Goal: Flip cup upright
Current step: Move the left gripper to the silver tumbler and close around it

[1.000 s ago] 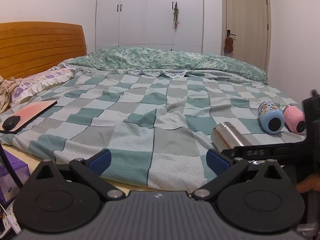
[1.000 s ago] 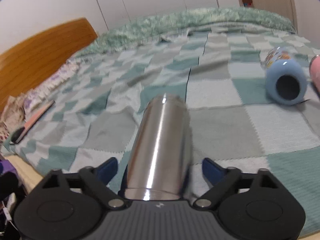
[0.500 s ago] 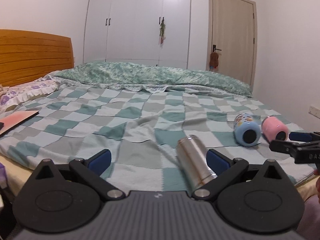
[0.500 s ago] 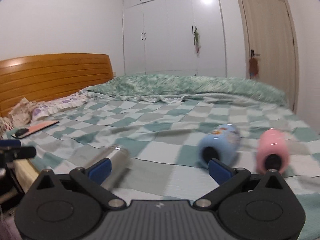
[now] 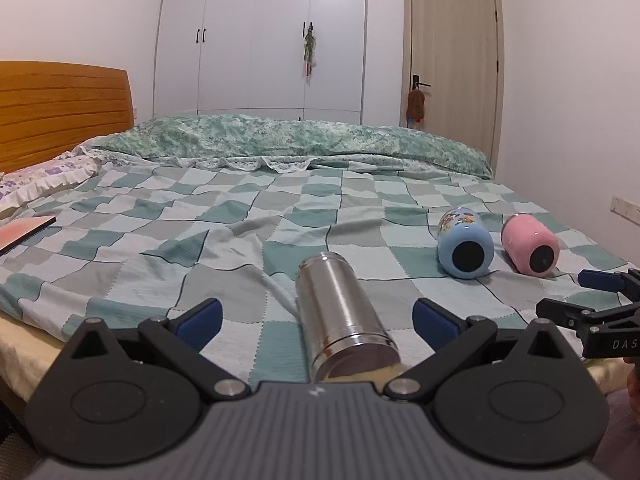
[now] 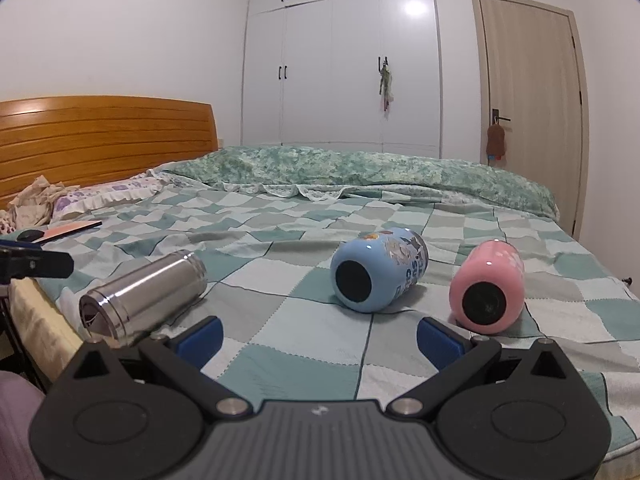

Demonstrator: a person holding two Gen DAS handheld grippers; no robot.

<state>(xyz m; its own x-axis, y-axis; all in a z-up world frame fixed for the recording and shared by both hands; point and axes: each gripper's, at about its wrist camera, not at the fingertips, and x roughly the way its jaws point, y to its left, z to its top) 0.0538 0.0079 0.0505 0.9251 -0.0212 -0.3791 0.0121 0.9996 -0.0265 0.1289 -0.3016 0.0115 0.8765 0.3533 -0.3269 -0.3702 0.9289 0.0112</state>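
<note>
Three cups lie on their sides on the checked bedspread (image 5: 240,240). A steel cup (image 5: 344,320) lies near the bed's front edge, between the open fingers of my left gripper (image 5: 318,318) without touching them. It also shows in the right wrist view (image 6: 144,300) at the left. A blue cartoon cup (image 6: 378,268) and a pink cup (image 6: 488,286) lie just beyond my right gripper (image 6: 320,336), which is open and empty. Both also show in the left wrist view, blue (image 5: 464,248) and pink (image 5: 530,246). The right gripper shows at the right edge of the left wrist view (image 5: 600,300).
A wooden headboard (image 6: 100,140) and pillows (image 6: 100,200) are at the left. A pink pad with a black mouse (image 6: 60,232) lies on the bed's left side. A folded green duvet (image 5: 280,140) lies along the far side. Wardrobe and door stand behind.
My left gripper has swung right, so the steel cup now lies between its fingers. My right gripper has left the steel cup and moved right to face the blue and pink cups.
</note>
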